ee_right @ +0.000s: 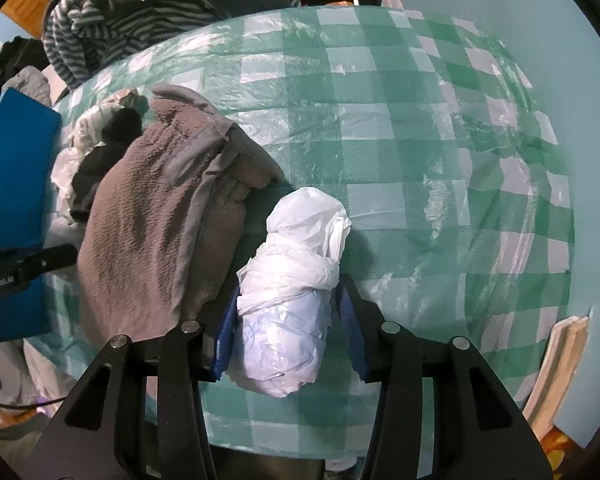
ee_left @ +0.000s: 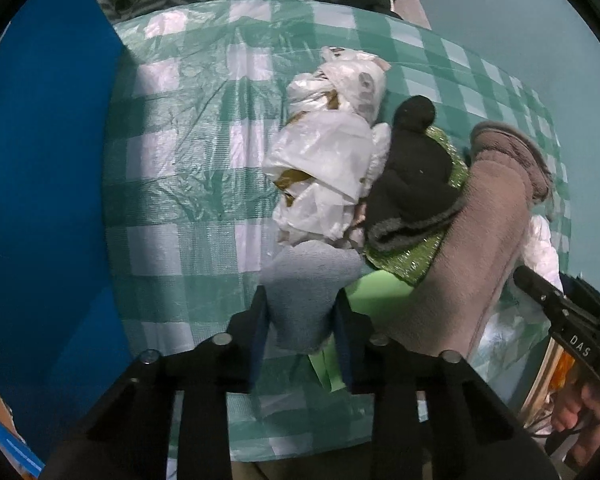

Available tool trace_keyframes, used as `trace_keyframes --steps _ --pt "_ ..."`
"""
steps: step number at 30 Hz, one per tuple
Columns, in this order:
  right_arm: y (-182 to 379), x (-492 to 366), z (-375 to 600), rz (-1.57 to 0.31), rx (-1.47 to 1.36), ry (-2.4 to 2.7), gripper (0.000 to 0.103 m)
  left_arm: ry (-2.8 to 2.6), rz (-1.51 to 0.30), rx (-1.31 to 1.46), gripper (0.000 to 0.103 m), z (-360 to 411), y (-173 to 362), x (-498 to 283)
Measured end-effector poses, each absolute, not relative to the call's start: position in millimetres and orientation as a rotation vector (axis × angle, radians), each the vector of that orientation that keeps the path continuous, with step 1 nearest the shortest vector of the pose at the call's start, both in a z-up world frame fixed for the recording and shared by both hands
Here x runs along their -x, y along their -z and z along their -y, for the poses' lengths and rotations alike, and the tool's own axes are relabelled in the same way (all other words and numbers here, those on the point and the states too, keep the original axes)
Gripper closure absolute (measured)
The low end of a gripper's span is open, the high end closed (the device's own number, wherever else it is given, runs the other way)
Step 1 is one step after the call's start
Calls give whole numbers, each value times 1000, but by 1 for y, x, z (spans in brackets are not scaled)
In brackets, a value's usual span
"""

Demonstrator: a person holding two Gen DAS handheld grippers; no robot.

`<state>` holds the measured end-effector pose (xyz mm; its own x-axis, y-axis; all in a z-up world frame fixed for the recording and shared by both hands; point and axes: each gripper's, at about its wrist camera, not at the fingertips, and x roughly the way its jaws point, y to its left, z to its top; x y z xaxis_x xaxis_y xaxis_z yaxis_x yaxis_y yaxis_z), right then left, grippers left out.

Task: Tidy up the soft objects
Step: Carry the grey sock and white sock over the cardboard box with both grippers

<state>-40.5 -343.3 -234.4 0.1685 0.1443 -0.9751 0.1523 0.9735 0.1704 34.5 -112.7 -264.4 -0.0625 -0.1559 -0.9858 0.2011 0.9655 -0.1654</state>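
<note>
While we sort, our left tongs (ee_left: 300,312) clamp a soft grey-blue cloth (ee_left: 304,292) at six o'clock on the checked table (ee_left: 188,160); our right tongs (ee_right: 288,312) squeeze a knotted white plastic bag (ee_right: 292,292), lifting each clear.

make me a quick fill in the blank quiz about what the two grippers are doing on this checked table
1. The left gripper has its fingers closed on a grey-blue ____.
2. The right gripper holds a bundled white plastic ____.
3. The tablecloth is checked white and ____.
4. A black sock lies on something glittery ____.

Missing words: sock; bag; green; green
</note>
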Motion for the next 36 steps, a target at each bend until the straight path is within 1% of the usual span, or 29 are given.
trace_keyframes --steps 2,5,14,20,36 --pt "229 41 342 -1395 -247 0 57 302 -1601 -45 79 115 262 -32" --pt "220 45 344 -1379 -239 -11 57 313 -1593 -51 81 115 256 -28" --pt "188 51 341 -1338 -217 -44 58 332 -1527 -91 81 118 212 -17" --pt "163 48 330 -1293 -211 -83 58 359 -1444 -124 81 118 179 -14" --pt "104 33 290 -1227 -174 -182 58 327 -1311 -113 81 79 119 12"
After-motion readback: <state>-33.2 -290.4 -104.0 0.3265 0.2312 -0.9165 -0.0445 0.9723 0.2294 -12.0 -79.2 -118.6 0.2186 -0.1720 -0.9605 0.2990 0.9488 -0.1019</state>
